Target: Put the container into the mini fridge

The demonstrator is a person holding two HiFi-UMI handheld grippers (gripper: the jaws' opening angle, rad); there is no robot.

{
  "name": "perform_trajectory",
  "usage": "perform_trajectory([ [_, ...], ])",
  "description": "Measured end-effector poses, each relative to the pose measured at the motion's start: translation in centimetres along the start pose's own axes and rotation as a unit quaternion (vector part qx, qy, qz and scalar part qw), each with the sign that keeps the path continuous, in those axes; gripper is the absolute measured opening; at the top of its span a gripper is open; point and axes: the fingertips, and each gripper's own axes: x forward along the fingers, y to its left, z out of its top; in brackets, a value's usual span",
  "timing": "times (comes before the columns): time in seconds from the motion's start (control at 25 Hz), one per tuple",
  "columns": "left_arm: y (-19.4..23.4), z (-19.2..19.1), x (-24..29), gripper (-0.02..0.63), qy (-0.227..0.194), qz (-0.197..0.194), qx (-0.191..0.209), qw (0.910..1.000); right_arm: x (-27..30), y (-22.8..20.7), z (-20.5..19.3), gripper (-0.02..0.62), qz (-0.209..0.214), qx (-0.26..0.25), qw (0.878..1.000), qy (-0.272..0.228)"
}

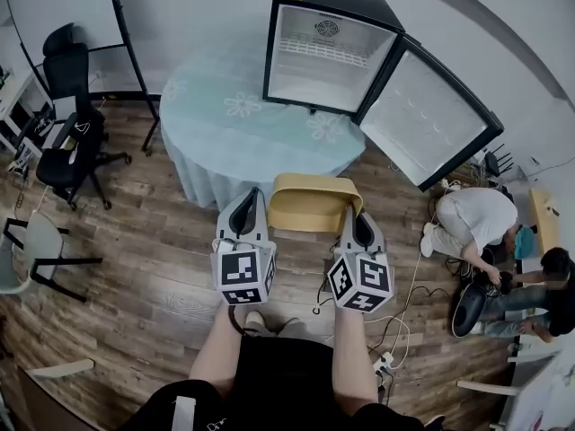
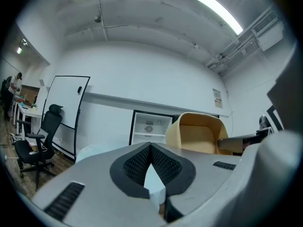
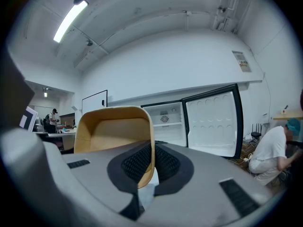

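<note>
Table [image 1: 225,124] edge just beyond container [image 1: 313,203], seemingly

My left gripper [image 2: 150,145] fills the lower half of the frame, held level. Its dark ribbed pads meet at the tips with nothing between them. Just beyond, to the right, a tan container [image 2: 201,132] is held in the air, its open side facing me. Behind it a mini fridge [image 2: 149,129] shows its white interior, above a table [image 2: 92,151] draped in pale cloth. At the left stand a whiteboard [image 2: 66,112] and a black office chair [image 2: 40,145].
</note>
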Motion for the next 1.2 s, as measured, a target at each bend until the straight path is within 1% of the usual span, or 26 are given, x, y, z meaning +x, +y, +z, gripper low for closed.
perform_trajectory([
  [0.16, 1.6, 0.6, -0.1, 0.012, -0.008, 0.007, -0.004, 0.9999, 0.3, 1.6, 0.5, 0.006, 0.006, -0.013, 1.000, -0.005],
  [0.36, 1.6, 1.7, 0.7, 0.012, -0.022, -0.001, 0.002, 0.9998, 1.1, 1.6, 2.1, 0.006, 0.005, -0.021, 1.000, -0.020],
  [0.44, 2.1, 1.9, 1.2, 0.012, -0.024, 0.004, 0.011, 0.9996, 1.6, 1.9, 2.4, 0.006, 0.009, -0.026, 0.999, -0.022],
  [0.64, 2.6, 2.9, 2.9, 0.012, -0.035, 0.009, 0.013, 0.9993, 3.6, 2.0, 3.6, 0.006, 0.017, -0.030, 0.999, -0.033],
  [0.8, 3.0, 3.5, 4.9, 0.012, -0.044, 0.012, 0.015, 0.9989, 5.6, 1.7, 4.4, 0.006, 0.024, -0.032, 0.998, -0.043],
  [1.0, 2.7, 4.1, 8.5, 0.012, -0.050, 0.011, 0.021, 0.9985, 8.9, 0.2, 5.5, 0.008, 0.028, -0.030, 0.998, -0.055],
  [1.2, 2.2, 3.5, 13.7, 0.012, -0.048, 0.016, 0.022, 0.9985, 13.7, -2.3, 5.6, 0.008, 0.037, -0.025, 0.997, -0.056],
])
